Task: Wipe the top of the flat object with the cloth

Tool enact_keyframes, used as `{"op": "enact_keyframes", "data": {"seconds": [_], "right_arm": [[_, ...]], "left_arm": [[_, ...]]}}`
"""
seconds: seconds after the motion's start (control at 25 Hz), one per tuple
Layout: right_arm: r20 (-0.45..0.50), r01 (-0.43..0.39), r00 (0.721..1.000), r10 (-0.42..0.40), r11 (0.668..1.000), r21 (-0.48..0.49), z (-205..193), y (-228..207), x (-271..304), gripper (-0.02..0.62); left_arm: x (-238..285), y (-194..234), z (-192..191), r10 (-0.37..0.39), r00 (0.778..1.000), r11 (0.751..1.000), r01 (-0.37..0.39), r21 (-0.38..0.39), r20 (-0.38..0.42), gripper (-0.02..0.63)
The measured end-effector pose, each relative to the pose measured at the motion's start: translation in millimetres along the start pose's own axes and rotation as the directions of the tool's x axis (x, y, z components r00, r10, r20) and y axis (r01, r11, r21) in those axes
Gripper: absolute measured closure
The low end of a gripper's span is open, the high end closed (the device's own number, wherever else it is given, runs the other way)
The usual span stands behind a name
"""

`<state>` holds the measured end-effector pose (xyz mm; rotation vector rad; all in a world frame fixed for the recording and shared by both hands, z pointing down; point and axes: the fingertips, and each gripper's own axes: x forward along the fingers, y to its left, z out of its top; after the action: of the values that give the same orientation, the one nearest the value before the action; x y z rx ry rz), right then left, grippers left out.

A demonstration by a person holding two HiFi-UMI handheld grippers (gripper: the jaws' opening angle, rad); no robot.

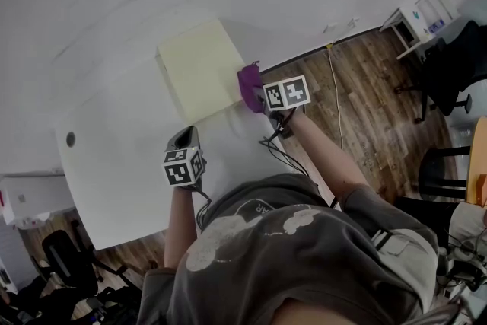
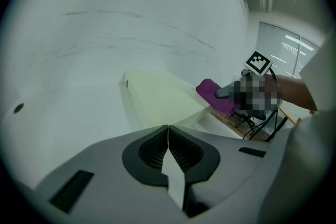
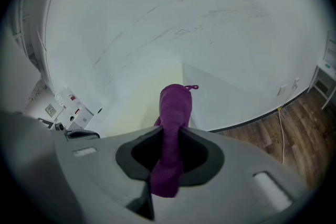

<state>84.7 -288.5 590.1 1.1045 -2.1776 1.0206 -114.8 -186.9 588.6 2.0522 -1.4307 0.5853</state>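
Right gripper (image 3: 170, 140) is clamped on the rumpled purple cloth (image 3: 176, 105), which I see at the right edge of the pale yellow flat square board (image 1: 199, 68) on the white table (image 1: 114, 171). Left gripper (image 2: 168, 136) is closed, empty.

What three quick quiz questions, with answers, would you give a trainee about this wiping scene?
1. Which holds the purple cloth? A: left tool; B: right tool.
2. True or false: the left tool's jaws stand apart.
3. Fill in: the pale yellow board lies on the white ___.
Key: 1 B; 2 false, they are together with nothing between them; 3 table.
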Motion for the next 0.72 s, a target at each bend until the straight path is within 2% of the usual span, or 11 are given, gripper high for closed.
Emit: {"op": "enact_keyframes", "data": {"seconds": [0.44,0.72], "right_arm": [[0.017,0.109,0.994,-0.111,0.991,0.08,-20,-15,-21,0.523],[0.048,0.145,0.988,-0.146,0.989,0.033,-21,29,-30,0.523]], "left_arm": [[-23,12,-23,-0.025,1.0,0.999,0.025,-0.035,0.008,0.61],[-57,34,-39,-0.05,0.998,0.998,0.051,-0.025,0.03,0.609]]}}
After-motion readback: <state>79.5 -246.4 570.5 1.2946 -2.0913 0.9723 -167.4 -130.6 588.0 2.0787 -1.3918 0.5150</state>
